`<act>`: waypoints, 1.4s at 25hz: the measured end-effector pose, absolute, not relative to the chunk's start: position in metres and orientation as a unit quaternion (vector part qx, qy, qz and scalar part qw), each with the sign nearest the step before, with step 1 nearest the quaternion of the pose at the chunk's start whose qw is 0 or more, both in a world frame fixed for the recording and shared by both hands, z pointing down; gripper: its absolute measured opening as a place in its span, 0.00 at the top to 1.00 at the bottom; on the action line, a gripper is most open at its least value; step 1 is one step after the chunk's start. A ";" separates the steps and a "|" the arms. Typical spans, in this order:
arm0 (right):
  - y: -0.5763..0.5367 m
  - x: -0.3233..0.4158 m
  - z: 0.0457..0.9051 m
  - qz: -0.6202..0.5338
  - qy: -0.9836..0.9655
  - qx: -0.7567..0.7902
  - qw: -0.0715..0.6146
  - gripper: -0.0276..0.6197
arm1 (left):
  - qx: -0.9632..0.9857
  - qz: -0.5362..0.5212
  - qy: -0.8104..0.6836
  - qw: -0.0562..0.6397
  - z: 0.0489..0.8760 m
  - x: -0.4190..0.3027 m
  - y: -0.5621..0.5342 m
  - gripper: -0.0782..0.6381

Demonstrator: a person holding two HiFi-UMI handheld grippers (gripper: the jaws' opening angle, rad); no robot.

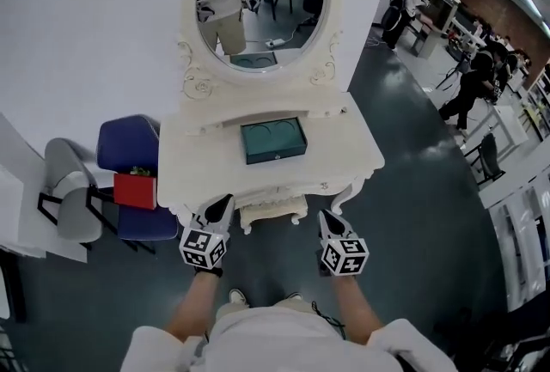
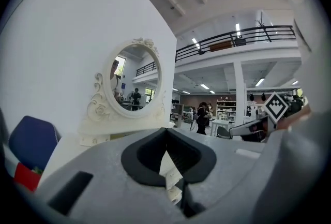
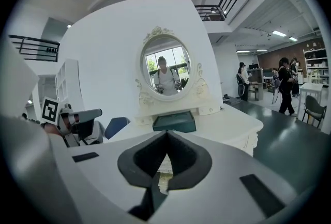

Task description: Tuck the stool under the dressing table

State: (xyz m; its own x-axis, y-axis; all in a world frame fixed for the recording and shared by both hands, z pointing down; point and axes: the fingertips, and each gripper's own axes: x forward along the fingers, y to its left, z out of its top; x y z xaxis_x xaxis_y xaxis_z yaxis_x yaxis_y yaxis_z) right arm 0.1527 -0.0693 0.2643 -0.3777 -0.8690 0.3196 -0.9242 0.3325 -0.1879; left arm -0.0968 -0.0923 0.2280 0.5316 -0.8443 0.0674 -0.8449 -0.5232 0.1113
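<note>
The cream dressing table (image 1: 344, 157) with an oval mirror (image 1: 262, 1) stands against the white wall. The cream stool (image 1: 273, 211) sits under its front edge, with only its near rim showing. My left gripper (image 1: 225, 204) hangs just before the table's front left, shut with nothing in it. My right gripper (image 1: 327, 216) is level with it at the front right, also shut and empty. In the left gripper view the left gripper (image 2: 166, 132) points at the mirror (image 2: 135, 80). The right gripper (image 3: 166, 135) in its own view faces the table (image 3: 232, 122).
A dark green box (image 1: 273, 141) lies on the tabletop. A blue chair (image 1: 129, 147) holding a red item (image 1: 135, 190) and a grey chair (image 1: 73, 190) stand to the table's left. People and desks (image 1: 468, 87) are at the far right, across dark floor.
</note>
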 end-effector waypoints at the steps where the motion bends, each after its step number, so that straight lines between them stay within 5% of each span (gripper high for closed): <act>1: -0.070 0.154 0.257 0.165 -0.814 0.552 0.075 0.96 | 0.873 0.000 -0.484 0.059 0.221 -0.099 -0.092 0.87; 20: -0.072 0.195 0.086 0.014 -0.830 0.557 -0.013 0.96 | 0.832 -0.070 -0.547 -0.057 0.093 -0.166 -0.065 0.87; 35: -0.055 0.208 0.077 0.015 -0.814 0.581 -0.013 0.96 | 0.839 -0.065 -0.538 -0.049 0.100 -0.164 -0.052 0.87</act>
State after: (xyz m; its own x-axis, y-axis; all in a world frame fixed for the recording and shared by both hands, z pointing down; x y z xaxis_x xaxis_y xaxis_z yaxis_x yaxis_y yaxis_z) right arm 0.2078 -0.0545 0.0772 -0.3257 -0.9455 -0.0033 -0.9447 0.3255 -0.0391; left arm -0.1638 -0.0521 0.1000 0.4129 -0.8964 -0.1614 -0.9091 -0.4165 -0.0123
